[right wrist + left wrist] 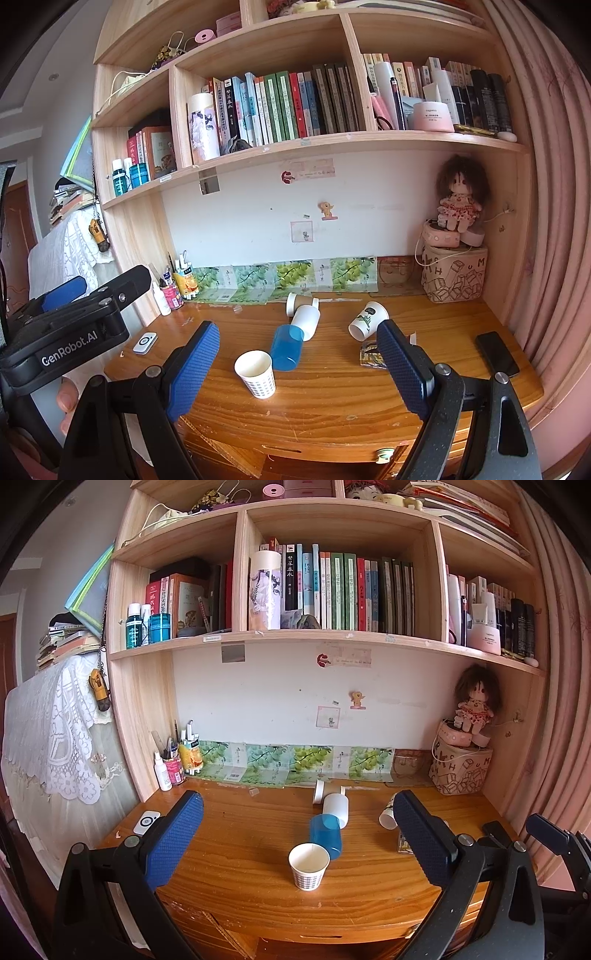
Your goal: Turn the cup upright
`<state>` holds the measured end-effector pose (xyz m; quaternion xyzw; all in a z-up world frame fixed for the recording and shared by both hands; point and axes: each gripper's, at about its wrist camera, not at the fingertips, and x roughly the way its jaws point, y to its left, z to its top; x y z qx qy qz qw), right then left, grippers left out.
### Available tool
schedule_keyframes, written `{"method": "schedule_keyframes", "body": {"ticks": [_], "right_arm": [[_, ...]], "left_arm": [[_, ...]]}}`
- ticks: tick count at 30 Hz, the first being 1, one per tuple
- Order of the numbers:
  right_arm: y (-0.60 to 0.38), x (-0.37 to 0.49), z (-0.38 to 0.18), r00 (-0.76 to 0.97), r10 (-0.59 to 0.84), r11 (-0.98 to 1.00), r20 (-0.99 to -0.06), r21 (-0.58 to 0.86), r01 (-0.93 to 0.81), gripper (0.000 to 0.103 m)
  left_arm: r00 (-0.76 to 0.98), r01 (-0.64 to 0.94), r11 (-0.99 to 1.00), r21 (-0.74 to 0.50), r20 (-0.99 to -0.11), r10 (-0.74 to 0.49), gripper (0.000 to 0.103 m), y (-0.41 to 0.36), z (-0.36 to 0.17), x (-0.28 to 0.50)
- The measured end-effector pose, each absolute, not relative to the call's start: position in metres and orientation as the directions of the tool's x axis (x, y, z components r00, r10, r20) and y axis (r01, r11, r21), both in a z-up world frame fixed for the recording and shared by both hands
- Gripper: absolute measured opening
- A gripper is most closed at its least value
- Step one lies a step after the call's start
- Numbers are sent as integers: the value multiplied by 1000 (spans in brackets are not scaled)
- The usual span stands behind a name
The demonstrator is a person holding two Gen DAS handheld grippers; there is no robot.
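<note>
A checked paper cup stands upright near the desk's front. Behind it a blue translucent cup lies on its side, then a white cup and a brown paper cup, both lying down. A leaf-printed paper cup lies on its side at the right. My left gripper is open and empty, held above the desk front. My right gripper is open and empty too.
A wooden desk under bookshelves. A pen holder and bottles stand at back left, a printed bag with a doll at back right. A black phone and a small packet lie at the right, a white device at the left.
</note>
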<state>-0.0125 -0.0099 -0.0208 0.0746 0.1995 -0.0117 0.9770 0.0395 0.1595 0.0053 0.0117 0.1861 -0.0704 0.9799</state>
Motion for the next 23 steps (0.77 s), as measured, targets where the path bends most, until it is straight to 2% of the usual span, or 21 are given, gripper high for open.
{"method": "schedule_keyframes", "body": {"ticks": [23], "right_arm": [[-11,-7,-26,914,14,987,-406,151,52,87]], "left_arm": [[914,168,986,-6,-374,-158,103,157,0,42]]}}
